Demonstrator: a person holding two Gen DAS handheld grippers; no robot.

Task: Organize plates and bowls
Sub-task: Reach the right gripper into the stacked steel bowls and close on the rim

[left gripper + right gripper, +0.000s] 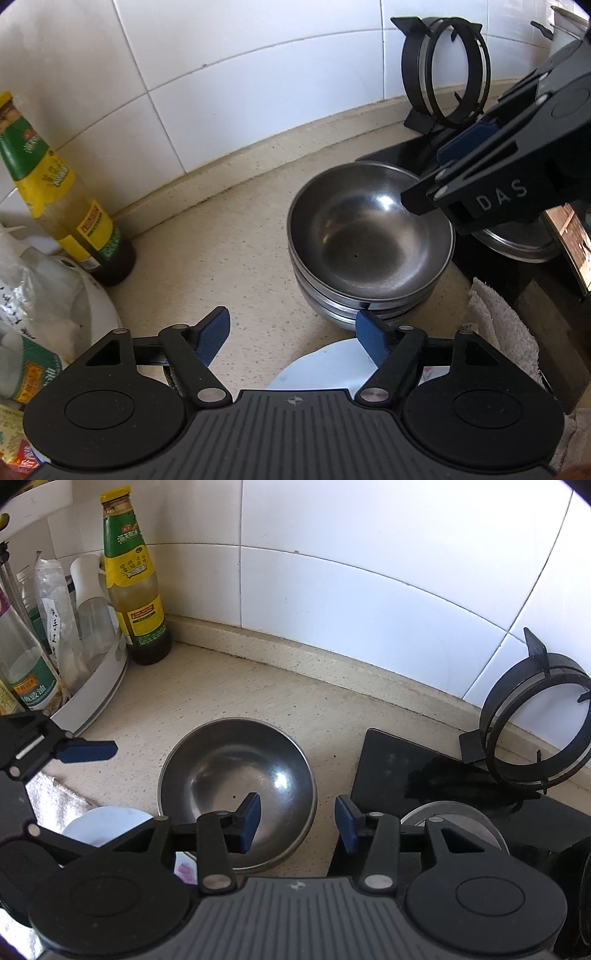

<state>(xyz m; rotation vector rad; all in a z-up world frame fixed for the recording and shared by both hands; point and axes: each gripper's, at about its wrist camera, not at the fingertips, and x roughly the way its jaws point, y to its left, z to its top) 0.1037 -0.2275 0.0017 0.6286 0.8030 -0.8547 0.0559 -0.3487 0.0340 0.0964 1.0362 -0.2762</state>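
Left gripper (293, 334): lower centre of the left wrist view, jaws parted, nothing between the blue pads (213, 335). Its right pad sits at the near edge of the bowl stack, contact not clear.

Right gripper (297, 821): lower centre of the right wrist view, jaws parted, nothing pressed between them. The left pad hangs over the bowl's inside, the right pad beyond its rim over the counter edge by the stove.

Steel bowl stack (369, 240): centre right of the left wrist view, several metal bowls nested upright on the countertop (221, 229), top bowl empty.

White plate (325, 365): lower centre of the left wrist view, just in front of the stack, partly hidden by the left gripper.

Sauce bottle (135, 579): upper left of the right wrist view, upright, yellow cap, green and yellow label, against the tiled wall.

White tray (99, 690): left edge of the right wrist view, holding bottles and bags, beside the sauce bottle.

Black stove top (391, 764): right of the bowls.

Burner ring (535, 727): right side of the right wrist view, standing on edge against the wall.

Towel (502, 325): lower right of the left wrist view, beside the stack.
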